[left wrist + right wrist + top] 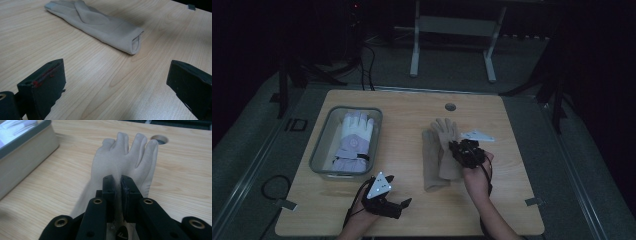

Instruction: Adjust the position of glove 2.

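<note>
The beige fabric glove [117,157] is pinched between the closed jaws of the right gripper [118,195], lying across the second beige glove [430,160], right of the clear plastic box [319,150]. The left gripper [112,87] waits released. The white-and-lilac glove [353,140] is already boxed (beige pair remains, I judge).

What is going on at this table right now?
A person is handling beige gloves. The right hand-held gripper is shut on one beige glove, which lies partly over a second beige glove. The left hand-held gripper is open above bare wood. A white and lilac glove already lies in the clear bin.
</note>
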Tool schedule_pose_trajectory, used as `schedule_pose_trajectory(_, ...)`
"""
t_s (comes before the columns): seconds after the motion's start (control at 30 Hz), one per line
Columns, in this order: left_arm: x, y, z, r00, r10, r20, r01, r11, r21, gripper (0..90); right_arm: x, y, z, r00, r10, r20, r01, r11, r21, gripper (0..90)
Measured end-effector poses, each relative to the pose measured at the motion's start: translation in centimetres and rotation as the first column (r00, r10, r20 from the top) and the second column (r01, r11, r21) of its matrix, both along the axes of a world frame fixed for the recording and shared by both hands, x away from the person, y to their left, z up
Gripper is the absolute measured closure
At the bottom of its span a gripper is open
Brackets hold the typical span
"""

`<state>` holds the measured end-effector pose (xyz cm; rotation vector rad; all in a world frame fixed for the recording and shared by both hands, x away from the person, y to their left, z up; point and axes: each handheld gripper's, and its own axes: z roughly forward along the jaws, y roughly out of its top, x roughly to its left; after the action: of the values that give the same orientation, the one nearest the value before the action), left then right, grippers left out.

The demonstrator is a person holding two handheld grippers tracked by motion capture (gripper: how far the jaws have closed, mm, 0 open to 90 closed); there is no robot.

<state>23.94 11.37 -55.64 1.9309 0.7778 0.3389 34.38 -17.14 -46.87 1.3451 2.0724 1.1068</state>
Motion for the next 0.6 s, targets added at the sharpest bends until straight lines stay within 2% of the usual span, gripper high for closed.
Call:
schedule_pose_trajectory(0.13, 0.0, 0.0, 0.1, 0.9999, 0.014, -0.004, -0.014, 0.9995, -0.027, 2.4, 0.1, 2.0, 0.0, 0.9998, 0.019, 0.006, -0.019, 0.9998, -0.001, 82.5)
schedule_pose_trajectory(0.27, 0.0, -0.1, 0.1, 0.9999, 0.017, -0.001, -0.017, 0.9993, -0.034, 2.4, 0.2, 3.5, -0.4, 0.9995, 0.03, 0.005, -0.03, 0.9995, -0.012, 82.4)
schedule_pose_trajectory(0.4, 0.0, -0.2, 0.0, 0.9998, 0.014, -0.017, -0.015, 0.9982, -0.059, 2.4, 0.4, 3.9, -1.5, 0.9995, 0.026, -0.016, -0.026, 0.9996, -0.011, 82.3)
schedule_pose_trajectory(0.47, 0.0, -0.3, -0.1, 0.9996, 0.014, -0.024, -0.016, 0.9982, -0.058, 2.4, 0.5, 4.1, -2.3, 0.9993, 0.022, -0.03, -0.023, 0.9996, -0.018, 82.3)
schedule_pose_trajectory(0.6, 0.0, -0.4, -0.1, 0.9999, 0.012, -0.011, -0.013, 0.9987, -0.049, 2.4, 0.7, 4.4, -3.8, 0.998, 0.019, -0.06, -0.021, 0.9992, -0.035, 82.1)
